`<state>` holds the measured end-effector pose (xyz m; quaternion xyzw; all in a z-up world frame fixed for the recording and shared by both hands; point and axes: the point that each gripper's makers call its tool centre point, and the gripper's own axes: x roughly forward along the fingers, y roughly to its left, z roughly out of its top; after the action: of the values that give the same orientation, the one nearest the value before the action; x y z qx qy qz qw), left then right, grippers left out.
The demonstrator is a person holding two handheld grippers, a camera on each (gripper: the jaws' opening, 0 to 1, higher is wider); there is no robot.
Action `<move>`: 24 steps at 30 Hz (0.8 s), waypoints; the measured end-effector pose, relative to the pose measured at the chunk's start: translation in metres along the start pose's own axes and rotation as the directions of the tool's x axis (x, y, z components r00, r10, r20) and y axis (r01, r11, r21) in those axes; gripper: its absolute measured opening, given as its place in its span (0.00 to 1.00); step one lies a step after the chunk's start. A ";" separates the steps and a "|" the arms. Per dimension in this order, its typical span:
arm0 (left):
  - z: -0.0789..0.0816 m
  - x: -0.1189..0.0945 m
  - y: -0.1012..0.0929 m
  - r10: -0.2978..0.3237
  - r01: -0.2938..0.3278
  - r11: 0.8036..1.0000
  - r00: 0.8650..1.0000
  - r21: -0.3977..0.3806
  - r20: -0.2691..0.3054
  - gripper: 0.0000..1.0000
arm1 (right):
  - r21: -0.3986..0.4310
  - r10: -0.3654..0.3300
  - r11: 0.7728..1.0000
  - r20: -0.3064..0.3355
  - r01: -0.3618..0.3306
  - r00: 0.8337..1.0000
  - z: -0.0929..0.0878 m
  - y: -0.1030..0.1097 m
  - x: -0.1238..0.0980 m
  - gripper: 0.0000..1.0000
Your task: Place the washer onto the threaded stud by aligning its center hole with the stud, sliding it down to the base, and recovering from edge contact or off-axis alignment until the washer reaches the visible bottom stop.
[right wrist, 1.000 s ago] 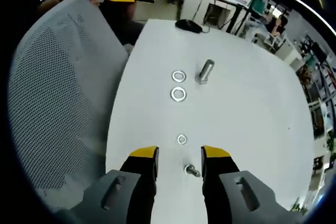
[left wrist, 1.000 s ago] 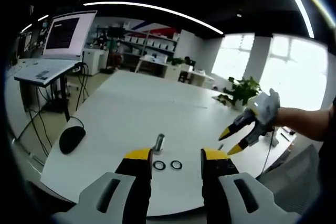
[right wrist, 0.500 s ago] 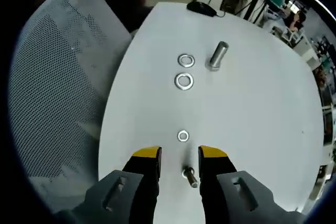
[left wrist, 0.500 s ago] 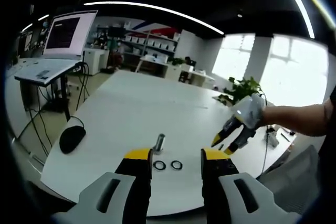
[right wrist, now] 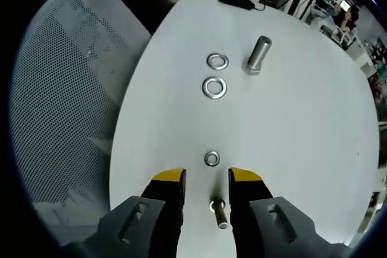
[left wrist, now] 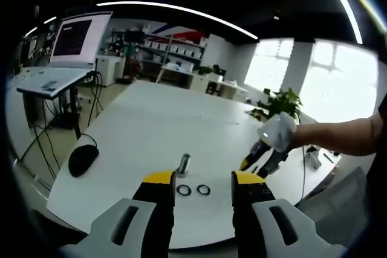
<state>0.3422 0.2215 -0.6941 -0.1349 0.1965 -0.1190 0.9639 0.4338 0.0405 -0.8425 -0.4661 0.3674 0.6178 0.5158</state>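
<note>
In the left gripper view, the left gripper (left wrist: 203, 180) hangs above the near edge of a white table (left wrist: 151, 125) with its two yellow-tipped jaws spread wide apart, nothing between them and nothing touching them. Just beyond the jaw tips lie two washers side by side, the left washer (left wrist: 183, 190) and the right washer (left wrist: 204, 190), both flat on the table, and a short metal stud (left wrist: 183, 164) stands upright just behind them. A black mouse (left wrist: 82, 160) sits near the table's left edge. From the right side the right gripper (left wrist: 259, 162) reaches in on a person's hand, its jaws angled down toward the table surface and parted. In the right gripper view, the right gripper (right wrist: 206, 180) has its jaws open with a clear gap, and a small bolt (right wrist: 218, 210) lies on the table in that gap, not touched by either jaw as far as can be told. A small washer (right wrist: 211, 159) lies flat just ahead of the jaw tips, apart from them. Farther along the table lie the two larger washers, and beside them stands the stud. A grey mesh chair back (right wrist: 66, 89) sits alongside the table's edge.
</note>
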 end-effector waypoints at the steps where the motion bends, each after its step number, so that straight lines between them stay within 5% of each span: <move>1: 0.000 0.000 0.000 -0.001 0.001 1.000 1.000 0.001 -0.002 0.35 | -0.002 0.001 1.000 -0.001 -0.001 1.000 0.000 0.000 0.000 0.30; 24: -0.002 0.001 0.000 0.004 -0.004 1.000 1.000 0.001 -0.017 0.35 | 0.007 0.037 0.999 -0.027 -0.037 0.999 0.002 -0.002 0.021 0.27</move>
<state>0.3417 0.2207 -0.6964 -0.1332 0.2052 -0.1184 0.9624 0.4350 0.0488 -0.8617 -0.4658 0.3848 0.6198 0.5008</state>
